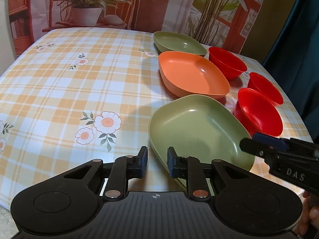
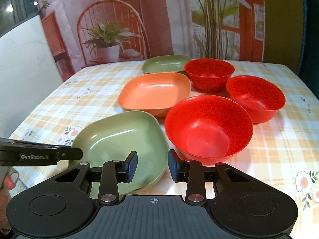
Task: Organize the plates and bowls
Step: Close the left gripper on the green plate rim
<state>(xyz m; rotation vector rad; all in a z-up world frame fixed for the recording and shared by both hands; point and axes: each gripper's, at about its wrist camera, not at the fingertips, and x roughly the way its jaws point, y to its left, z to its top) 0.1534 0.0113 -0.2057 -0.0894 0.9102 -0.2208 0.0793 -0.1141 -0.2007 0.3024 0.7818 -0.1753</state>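
Note:
Three square plates lie in a row on the table: a near green plate (image 1: 197, 127) (image 2: 121, 139), an orange plate (image 1: 191, 73) (image 2: 155, 93) and a far green plate (image 1: 177, 43) (image 2: 165, 63). Three red bowls stand to their right: near (image 1: 259, 113) (image 2: 207, 127), middle (image 1: 265, 87) (image 2: 257, 97), far (image 1: 227, 61) (image 2: 209, 73). My left gripper (image 1: 157, 162) is open, its jaws straddling the near green plate's left front rim. My right gripper (image 2: 152, 166) is open, its jaws straddling that plate's right front corner, beside the near red bowl.
The table (image 1: 69, 83) has a yellow checked cloth with flowers. A printed backdrop with plants (image 1: 89, 6) hangs behind it. The table's right edge (image 1: 299, 119) runs close to the red bowls. A white wall (image 2: 24, 69) is at the left.

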